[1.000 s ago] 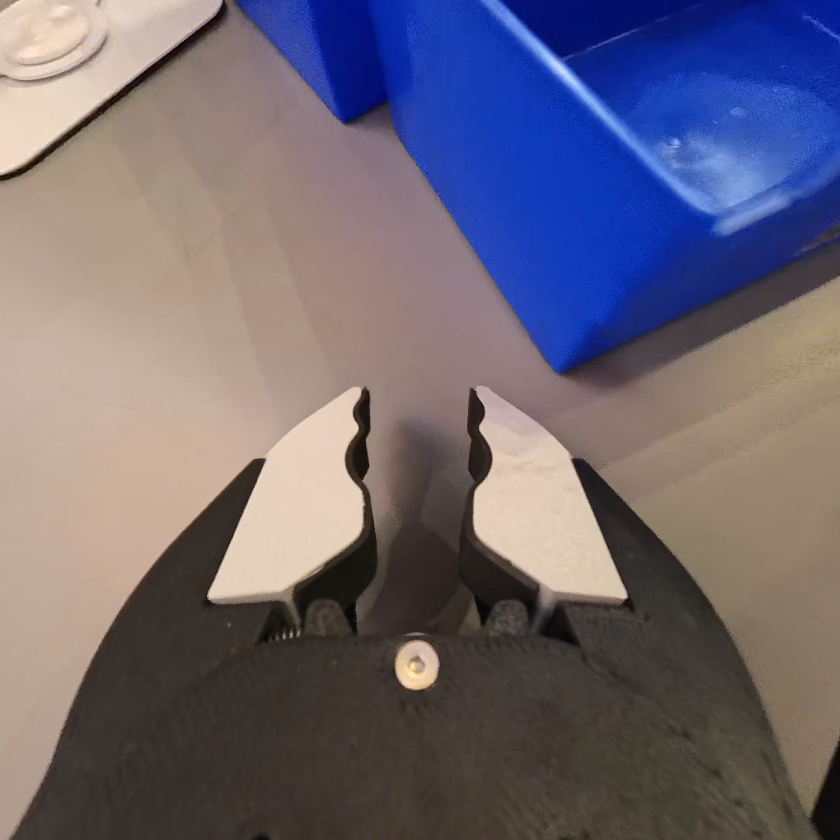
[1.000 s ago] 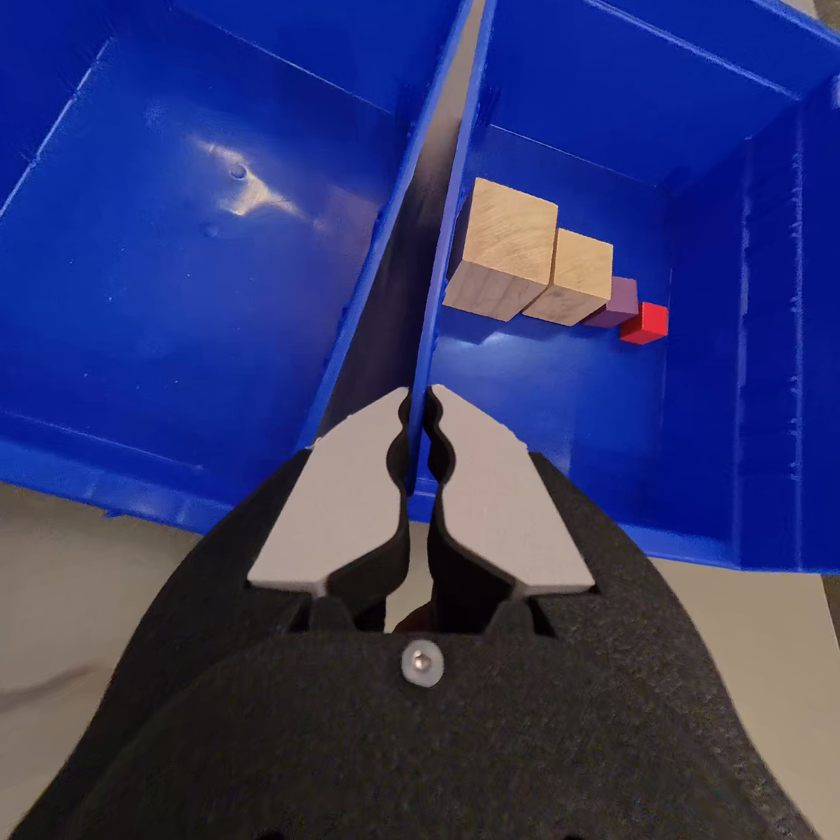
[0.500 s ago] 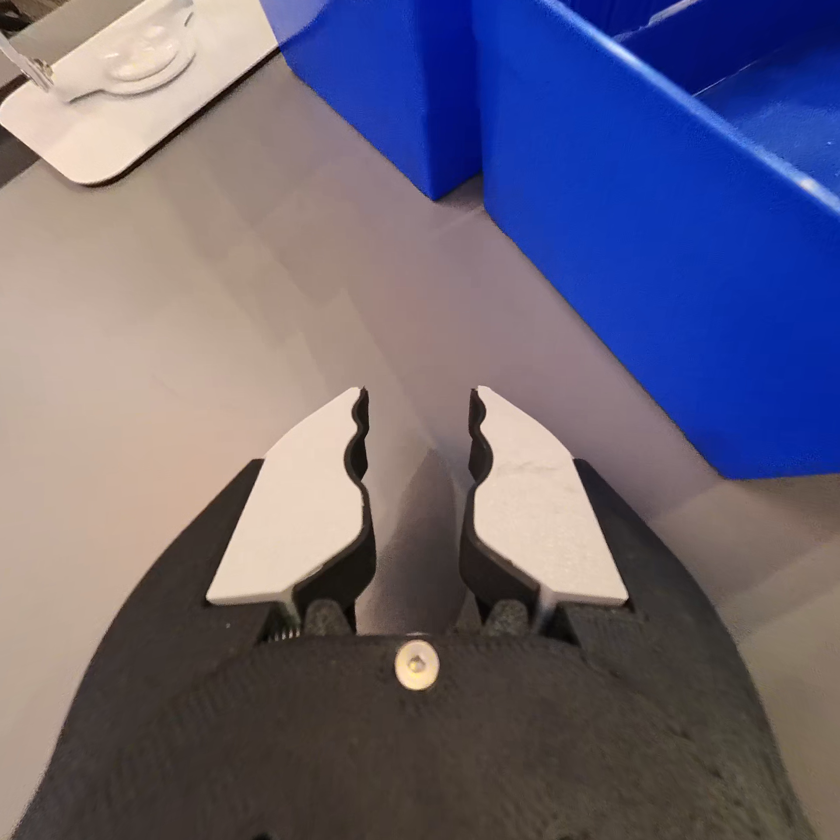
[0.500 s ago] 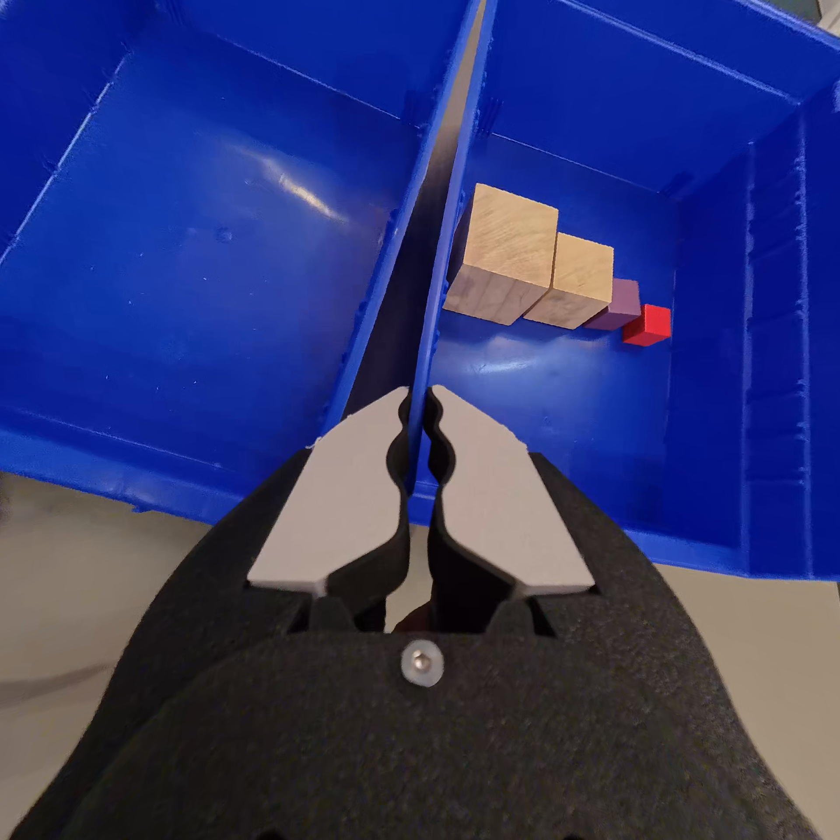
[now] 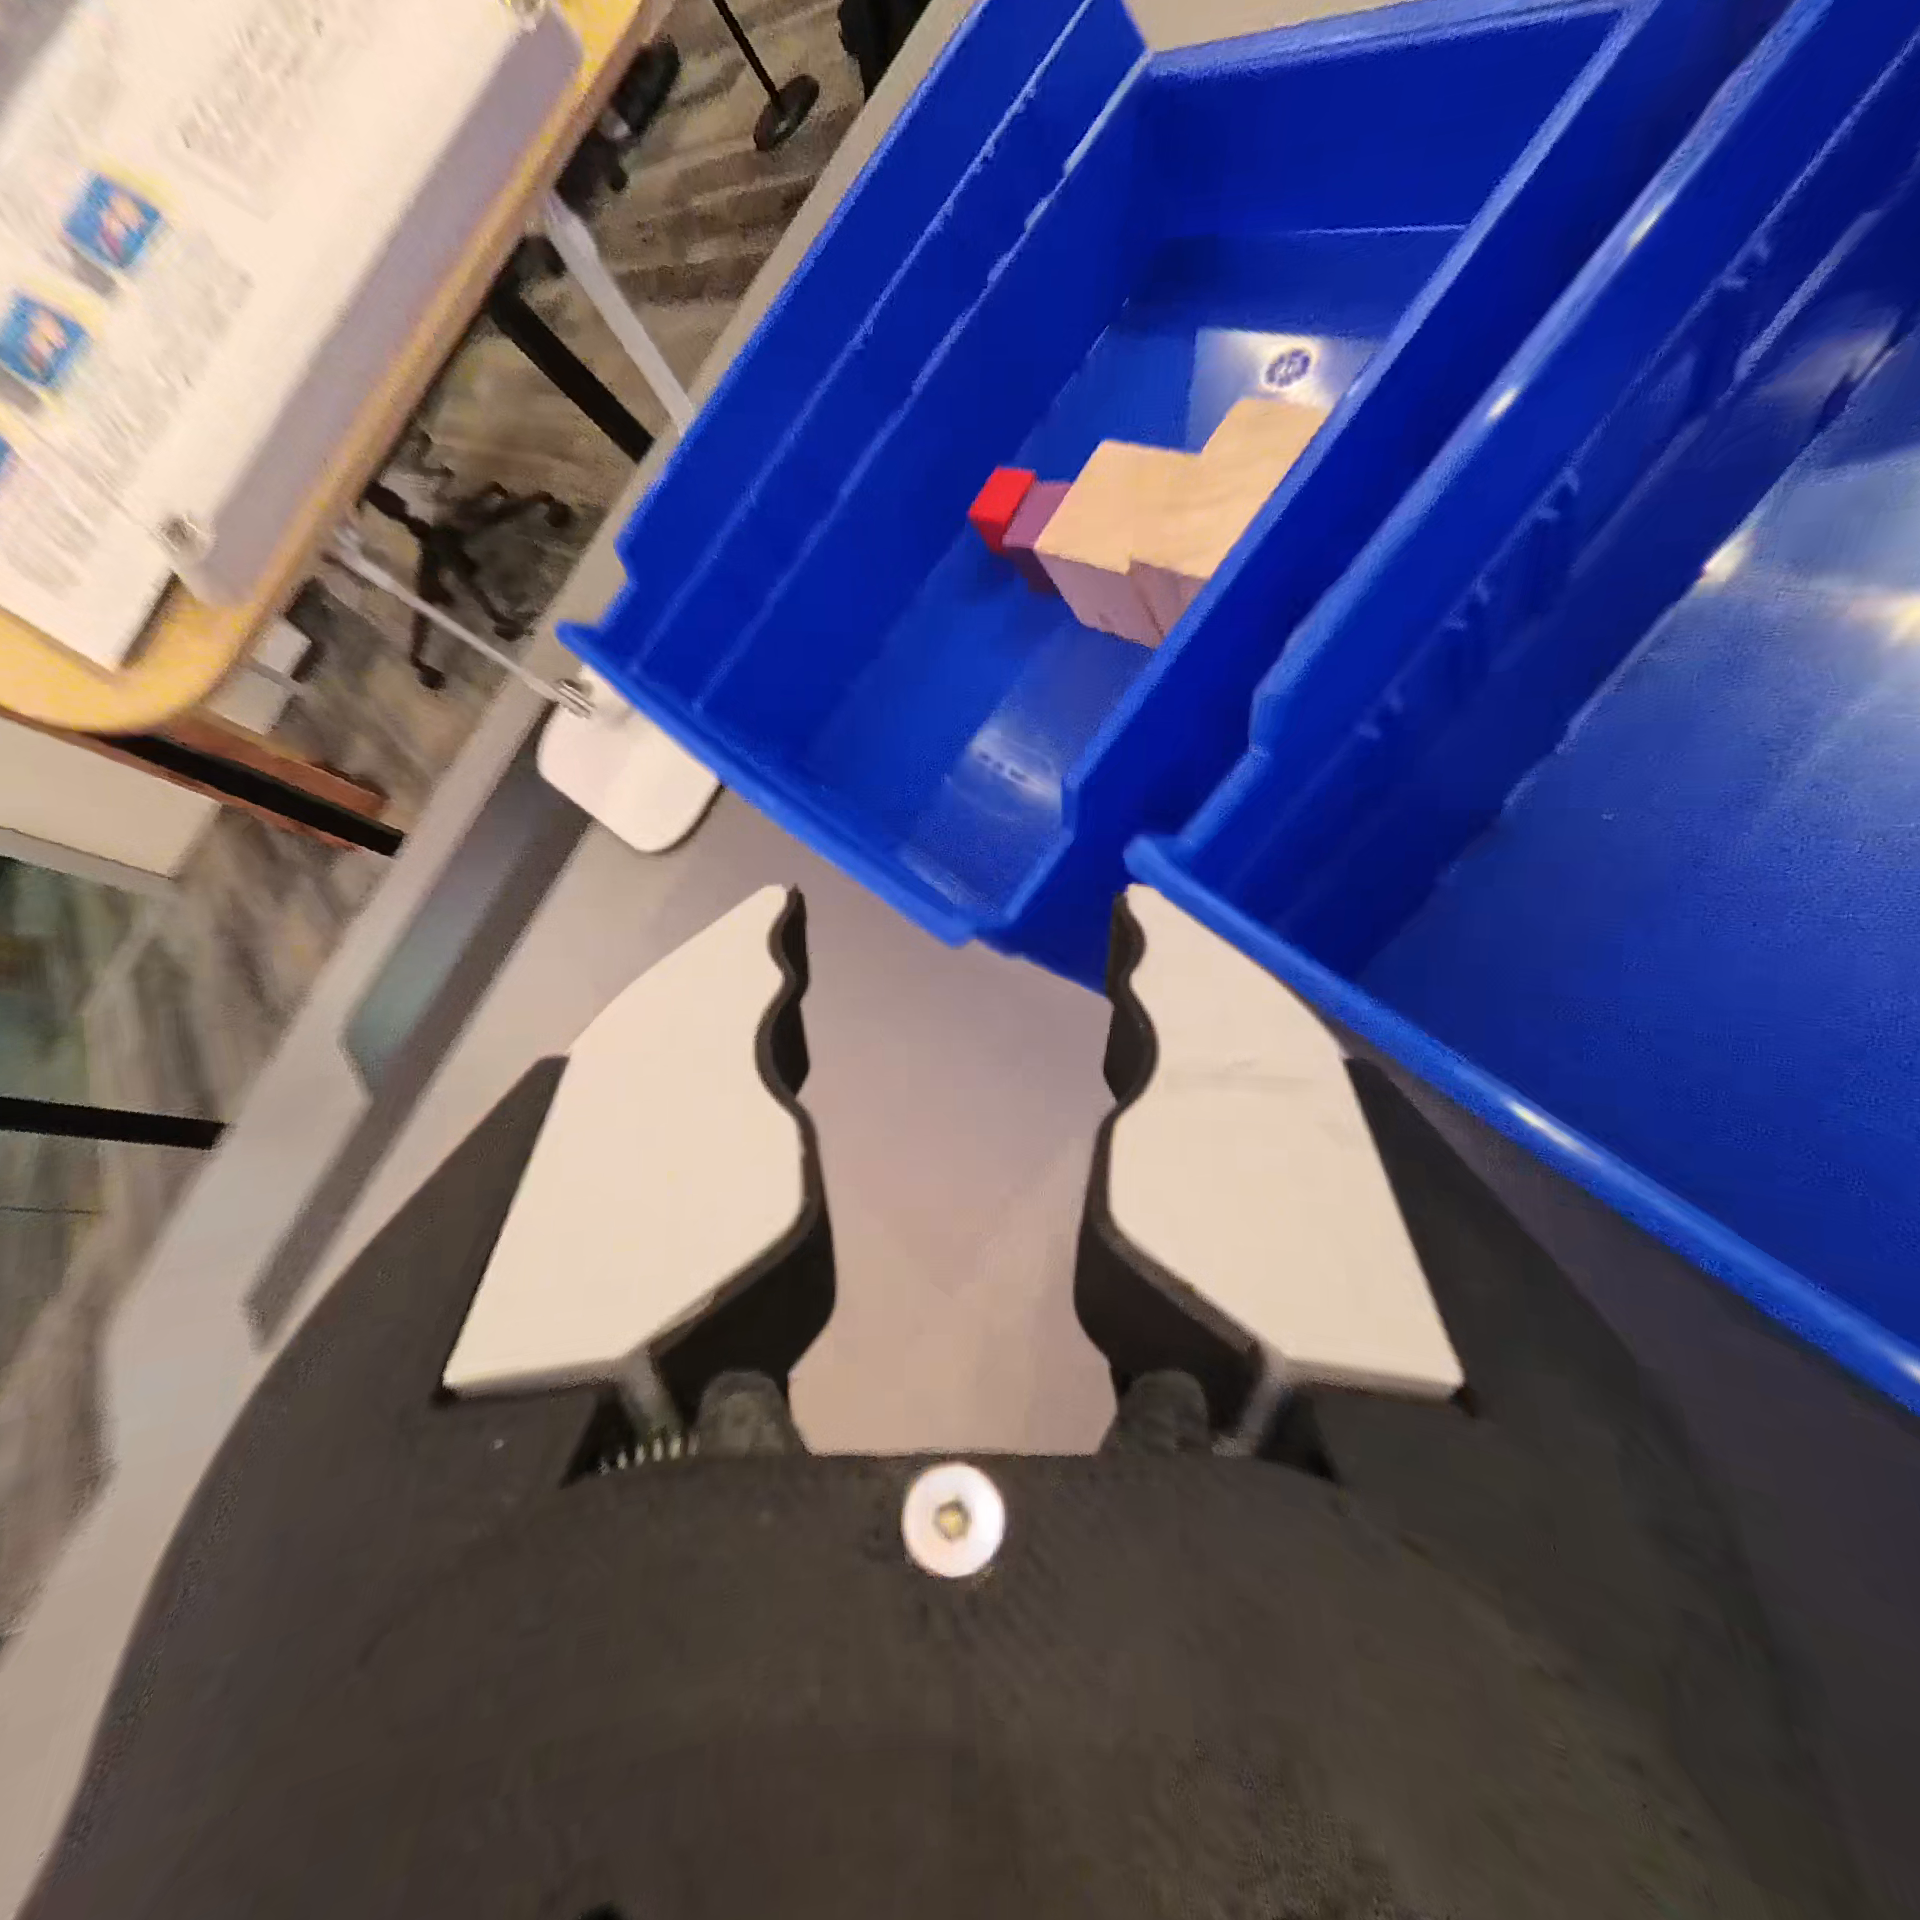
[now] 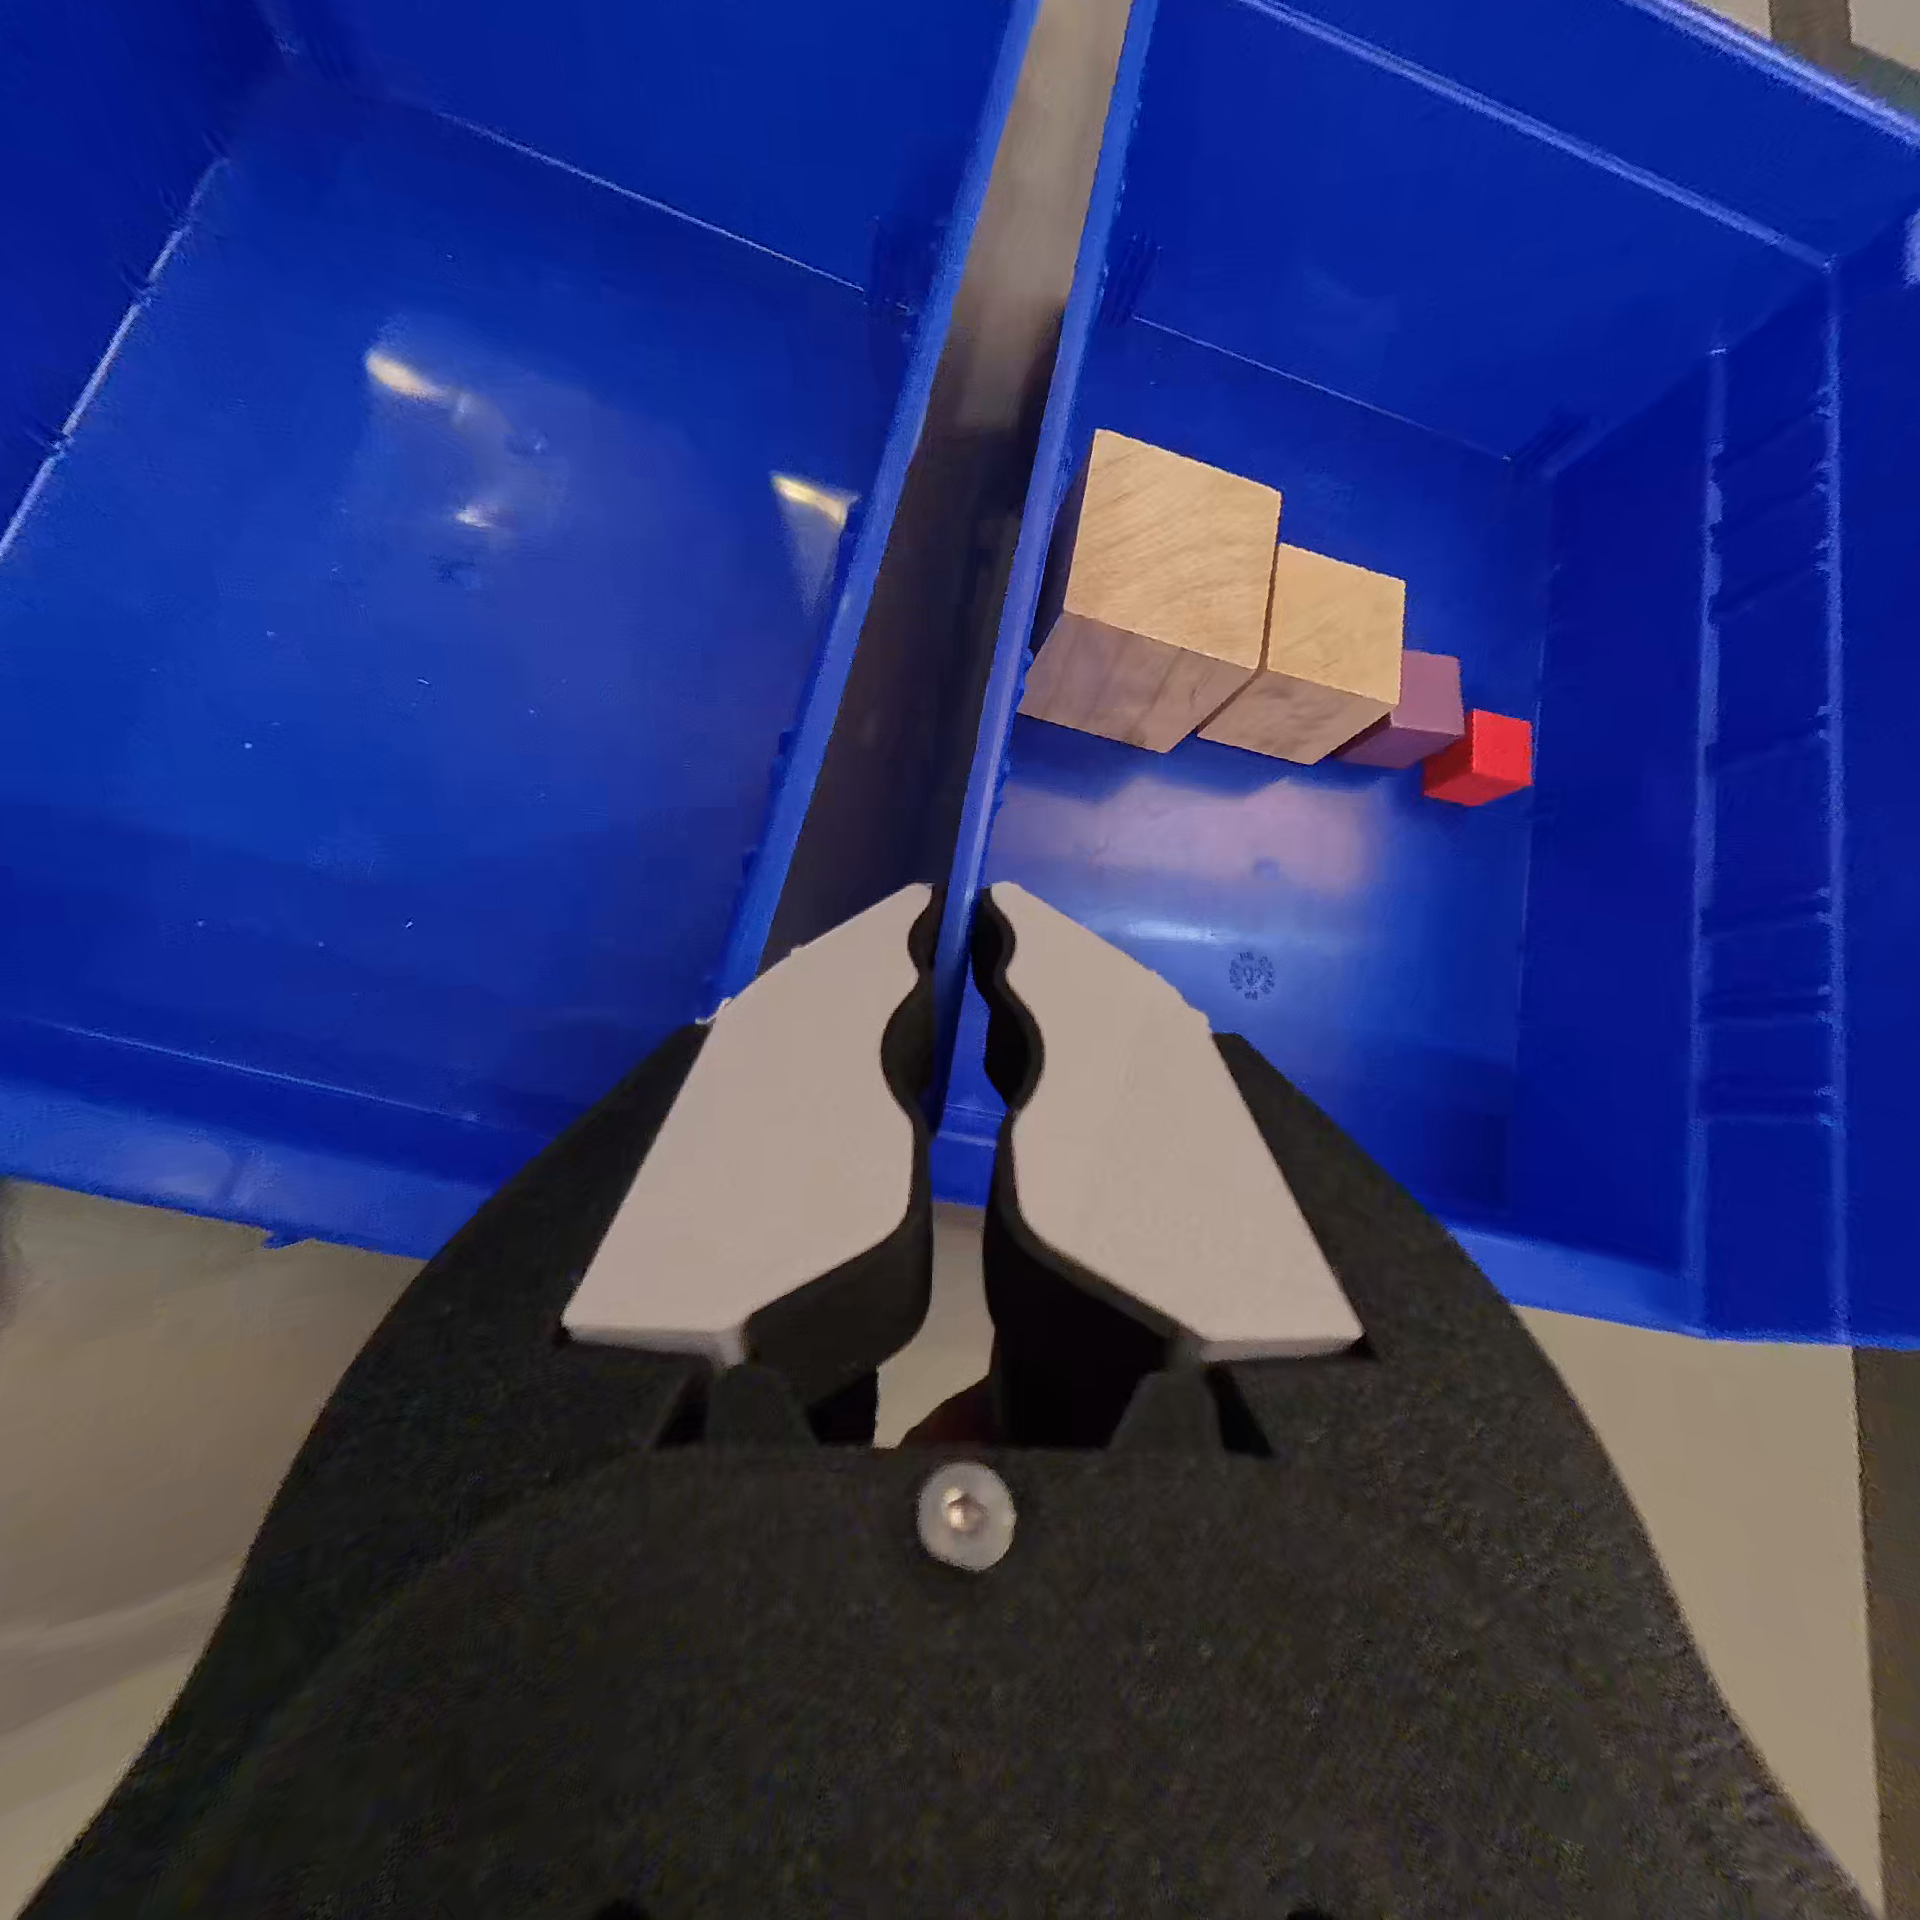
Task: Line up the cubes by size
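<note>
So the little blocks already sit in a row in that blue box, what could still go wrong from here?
1. The right claw is clamped on the side wall of the blue bin holding the row. A tug could tilt it and scatter the cubes, likely the small red cube first.
2. The left claw, open and empty, is close to the bins' front corners; it could bump them and nudge the purple cube out of line.
</note>
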The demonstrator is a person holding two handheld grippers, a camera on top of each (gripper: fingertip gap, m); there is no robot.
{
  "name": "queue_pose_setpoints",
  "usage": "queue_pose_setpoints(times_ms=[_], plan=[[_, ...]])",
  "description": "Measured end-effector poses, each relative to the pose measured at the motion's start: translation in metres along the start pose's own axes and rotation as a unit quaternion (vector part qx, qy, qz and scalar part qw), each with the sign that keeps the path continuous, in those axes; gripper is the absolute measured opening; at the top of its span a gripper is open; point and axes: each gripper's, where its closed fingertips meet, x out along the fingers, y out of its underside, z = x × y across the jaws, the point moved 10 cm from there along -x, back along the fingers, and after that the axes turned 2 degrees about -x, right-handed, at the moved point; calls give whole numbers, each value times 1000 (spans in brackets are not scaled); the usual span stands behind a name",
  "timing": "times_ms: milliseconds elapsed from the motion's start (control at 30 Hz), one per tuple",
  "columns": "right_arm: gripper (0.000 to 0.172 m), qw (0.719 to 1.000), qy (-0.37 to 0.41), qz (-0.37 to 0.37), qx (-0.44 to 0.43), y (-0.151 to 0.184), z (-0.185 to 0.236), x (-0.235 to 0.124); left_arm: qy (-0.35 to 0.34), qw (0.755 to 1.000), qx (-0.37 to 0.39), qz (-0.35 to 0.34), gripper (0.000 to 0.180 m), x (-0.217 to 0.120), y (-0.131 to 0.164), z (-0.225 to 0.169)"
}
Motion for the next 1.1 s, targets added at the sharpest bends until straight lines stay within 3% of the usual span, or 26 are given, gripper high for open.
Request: queue_pose_setpoints(times_ms=[67,233,333,500,600,700,833,1100], plan=[[7,1000,10,14,-6,-5,-4,4,-24,999,47,12,55,3,-5,3],[40,997,65,46,21,-3,-10,-7,-23,996,84,8,51,6,-8,3],[43,990,117,67,46,-1,-2,-23,-11,995,101,6,51,9,-6,3],[41,967,215,55,127,8,15,-58,13,992,123,4,55,19,-5,2],[42,960,224,34,165,3,35,-72,17,988,154,10,53,24,-6,-1],[46,965,183,6,186,-15,58,-68,30,984,173,10,48,29,-6,-5],[46,965,189,103,150,-23,68,-49,51,979,196,18,43,35,-6,-7],[17,966,133,190,111,-12,63,-22,70,965,244,61,42,43,-6,-11]])
